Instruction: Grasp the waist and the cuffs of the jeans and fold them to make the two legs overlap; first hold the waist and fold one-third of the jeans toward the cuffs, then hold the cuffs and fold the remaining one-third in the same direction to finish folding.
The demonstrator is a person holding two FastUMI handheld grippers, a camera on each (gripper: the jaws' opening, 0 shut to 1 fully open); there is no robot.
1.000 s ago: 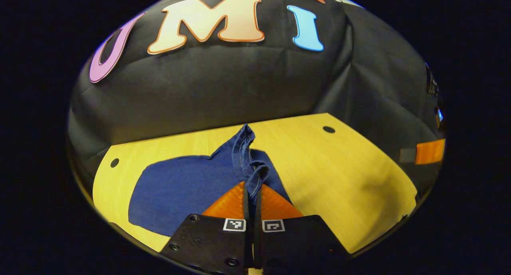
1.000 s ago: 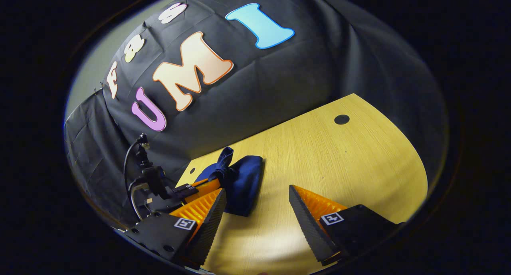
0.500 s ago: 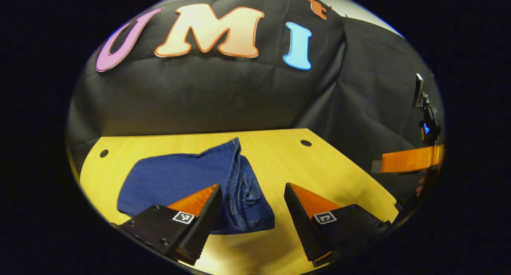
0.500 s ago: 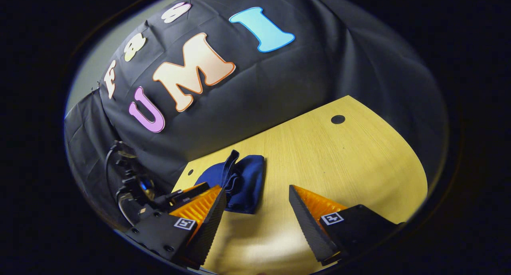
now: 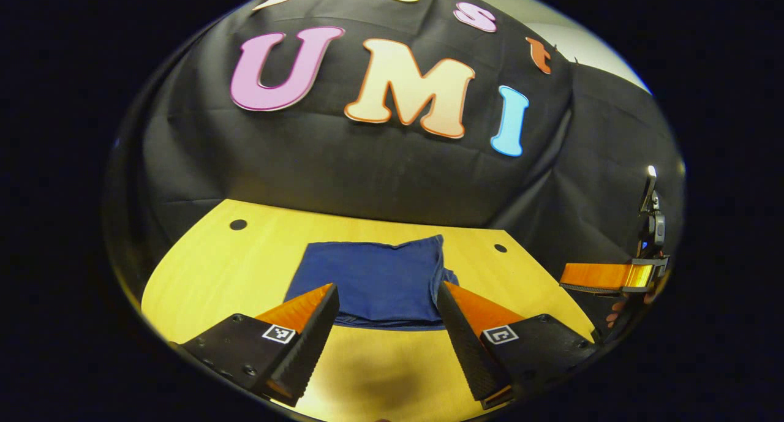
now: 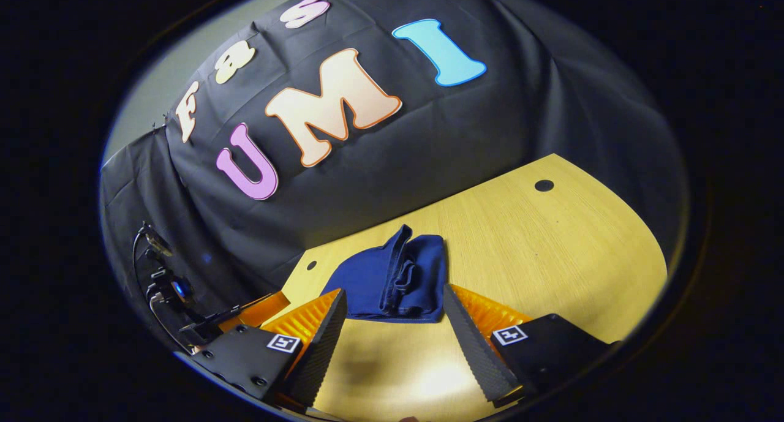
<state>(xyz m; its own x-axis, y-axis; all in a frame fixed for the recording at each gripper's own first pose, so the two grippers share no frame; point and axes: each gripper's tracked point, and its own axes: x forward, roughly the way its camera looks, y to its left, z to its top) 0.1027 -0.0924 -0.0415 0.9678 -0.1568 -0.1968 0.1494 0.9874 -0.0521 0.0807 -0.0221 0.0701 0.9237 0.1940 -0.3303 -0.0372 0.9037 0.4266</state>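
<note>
I have the jeans (image 5: 375, 280) lying folded on the counter (image 5: 214, 269), a compact, roughly rectangular dark blue denim bundle with a matte weave. The counter is pale yellow wood grain with small round dark holes (image 5: 237, 225) near its far edge. The left gripper (image 5: 387, 315) hangs above the counter on the near side of the bundle, its fingers spread wide and gripping nothing; their inner faces are ribbed with fine teeth. In the right gripper view the right gripper (image 6: 395, 327) is likewise spread apart and empty, just short of the jeans (image 6: 392, 281). That view catches the bundle's layered side, with rumpled folds and a stitched hem. The left gripper view shows the smoother top panel instead, and the right gripper (image 5: 603, 277) far off at its edge.
</note>
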